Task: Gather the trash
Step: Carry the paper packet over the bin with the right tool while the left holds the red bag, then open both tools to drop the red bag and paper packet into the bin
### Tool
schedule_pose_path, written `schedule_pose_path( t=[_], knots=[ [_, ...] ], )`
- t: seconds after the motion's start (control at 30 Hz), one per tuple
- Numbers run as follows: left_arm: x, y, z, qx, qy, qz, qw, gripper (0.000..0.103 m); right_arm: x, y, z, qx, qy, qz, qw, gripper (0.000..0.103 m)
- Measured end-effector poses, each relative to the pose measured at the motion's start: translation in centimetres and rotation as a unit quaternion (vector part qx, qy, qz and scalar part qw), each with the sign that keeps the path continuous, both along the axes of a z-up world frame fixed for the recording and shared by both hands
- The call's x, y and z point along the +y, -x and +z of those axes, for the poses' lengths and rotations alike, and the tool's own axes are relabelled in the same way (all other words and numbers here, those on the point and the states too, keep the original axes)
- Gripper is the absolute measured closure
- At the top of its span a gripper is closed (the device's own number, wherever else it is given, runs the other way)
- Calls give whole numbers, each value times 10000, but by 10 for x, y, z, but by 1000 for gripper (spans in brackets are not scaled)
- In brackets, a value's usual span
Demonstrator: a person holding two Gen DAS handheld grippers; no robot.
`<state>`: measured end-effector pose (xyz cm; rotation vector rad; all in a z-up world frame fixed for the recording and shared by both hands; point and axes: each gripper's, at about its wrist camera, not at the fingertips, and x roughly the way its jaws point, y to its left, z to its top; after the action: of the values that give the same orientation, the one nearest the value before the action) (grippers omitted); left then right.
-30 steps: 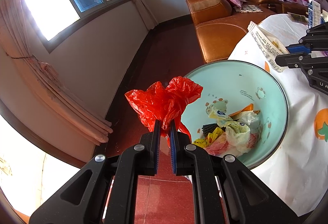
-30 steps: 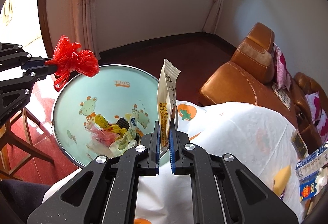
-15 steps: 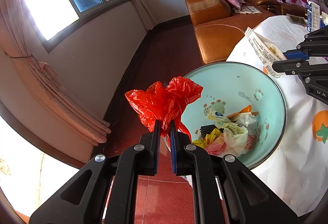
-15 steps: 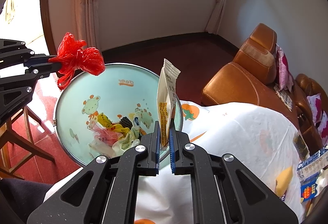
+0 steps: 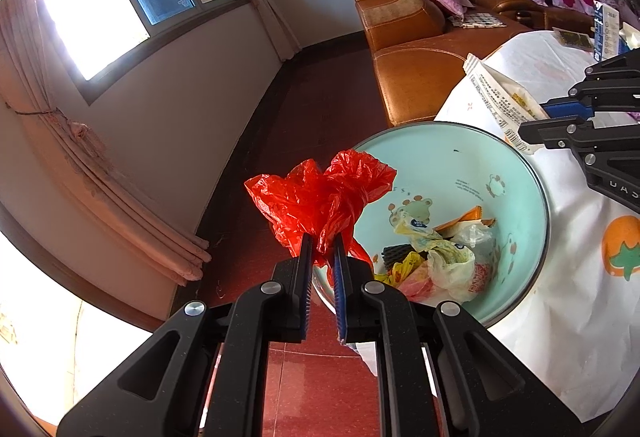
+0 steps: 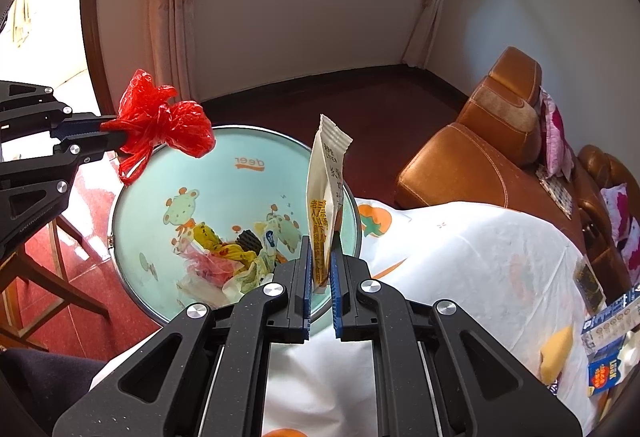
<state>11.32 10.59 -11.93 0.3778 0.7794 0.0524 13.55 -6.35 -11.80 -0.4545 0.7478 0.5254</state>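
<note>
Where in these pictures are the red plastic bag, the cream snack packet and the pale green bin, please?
red plastic bag (image 5: 320,193): left wrist view, on its crumpled middle.
cream snack packet (image 6: 325,177): right wrist view, on its upper half.
pale green bin (image 6: 224,189): right wrist view, on its bare inner wall.

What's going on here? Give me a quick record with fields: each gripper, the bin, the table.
left gripper: shut on red bag, held over the bin's near rim
right gripper: shut on wrapper, held upright over the bin's edge
bin: pale green with cartoon animals, beside the table, wrappers and bags at the bottom
table: white cloth with orange fruit prints, a few packets lying at its far end
sofa: brown, behind the table
</note>
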Motion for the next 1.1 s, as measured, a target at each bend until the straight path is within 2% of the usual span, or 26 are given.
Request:
schedule_pose_path(
  t=[0.07,0.1,0.13,0.17,0.27,0.3,0.33,0.47,0.53,0.7,0.83,0.93,1.1],
  knots=[
    [-1,0,0,-16,72,-29,10000,91,0,0,0,3,-31,16,10000,93],
    [-2,0,0,-24,84,-44,10000,86,1,0,0,-6,-48,26,10000,88],
    [-3,1,0,-64,74,-36,9999,75,1,0,1,-23,-71,28,10000,84],
    [-3,2,1,-98,73,-49,9999,72,1,-1,0,4,-97,25,9999,84],
    [-5,3,2,-122,99,-106,9998,69,1,-2,-2,42,-88,5,10000,81],
    [-5,3,2,-142,93,-97,9998,62,0,-2,-2,52,-102,-3,9999,75],
    [-6,3,2,-160,81,-93,9998,59,-1,-2,-3,56,-118,-8,9999,70],
    [-6,3,2,-159,91,-76,9998,59,-3,-3,-3,71,-141,-64,9999,66],
    [-6,3,3,-179,87,-63,9998,53,-5,-2,-4,62,-154,-84,9998,59],
    [-5,3,4,-228,77,-24,9997,44,-8,0,-3,48,-210,-126,9997,52],
    [-6,4,4,-233,123,-9,9997,43,-16,3,2,3,-254,-263,9993,51],
    [-11,5,3,-221,156,-35,9996,38,-33,10,9,-76,-290,-478,9984,48],
    [-32,9,-5,-133,86,-309,9994,36,-91,30,18,-175,-425,-1241,9912,43]
  ],
)
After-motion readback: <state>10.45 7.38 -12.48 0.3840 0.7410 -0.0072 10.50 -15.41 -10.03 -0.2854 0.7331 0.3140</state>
